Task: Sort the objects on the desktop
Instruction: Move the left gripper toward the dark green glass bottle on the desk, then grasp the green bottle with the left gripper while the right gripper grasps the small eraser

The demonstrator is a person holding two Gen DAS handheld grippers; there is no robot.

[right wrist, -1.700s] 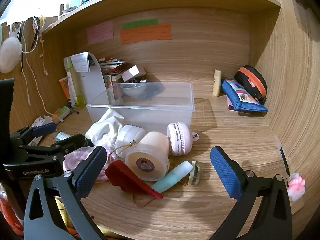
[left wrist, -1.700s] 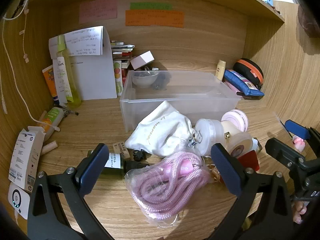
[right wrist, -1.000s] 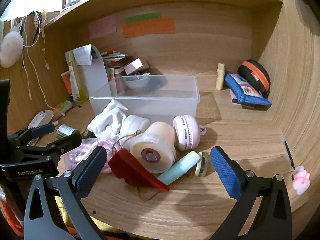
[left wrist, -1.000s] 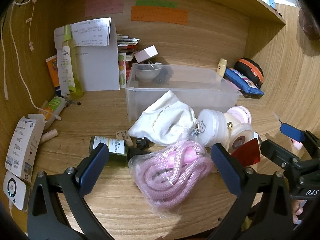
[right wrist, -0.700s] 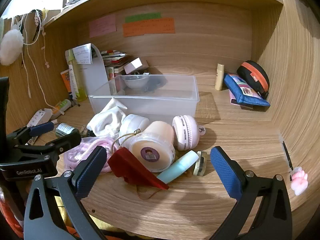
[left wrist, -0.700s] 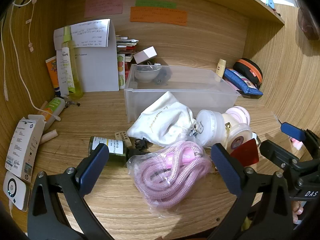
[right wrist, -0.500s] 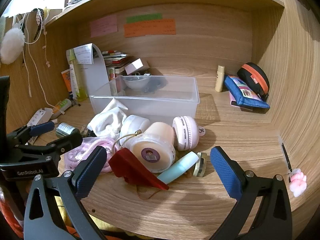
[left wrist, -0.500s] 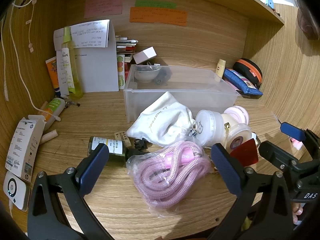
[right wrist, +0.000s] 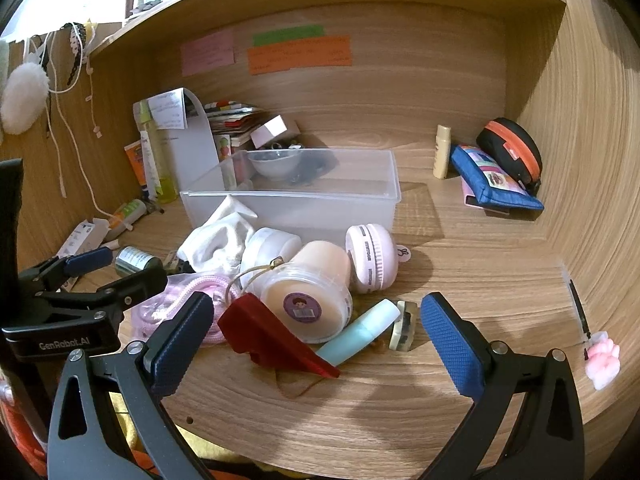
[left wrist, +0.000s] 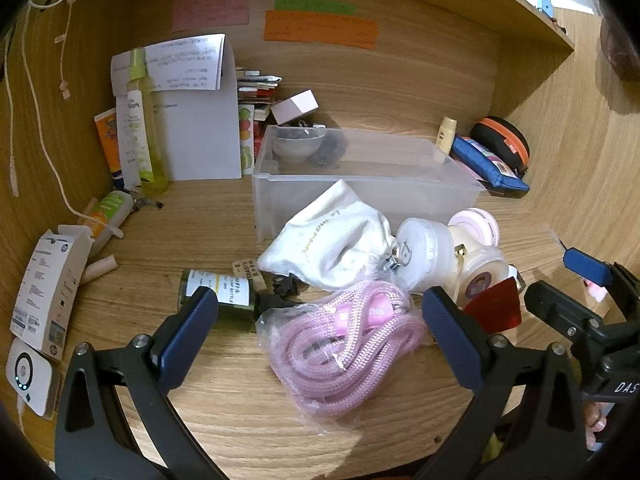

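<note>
My left gripper (left wrist: pixel 320 336) hangs wide open and empty, and the bagged pink rope (left wrist: pixel 340 344) lies on the desk (left wrist: pixel 248 412) right between its spread fingers, just ahead of the tips. My right gripper (right wrist: pixel 316 340) is equally spread and holds nothing, with the red wedge (right wrist: pixel 268 338), teal tube (right wrist: pixel 360 336) and cream jar (right wrist: pixel 308 292) lying between its fingers, in front of the clear bin (right wrist: pixel 304 208).
</note>
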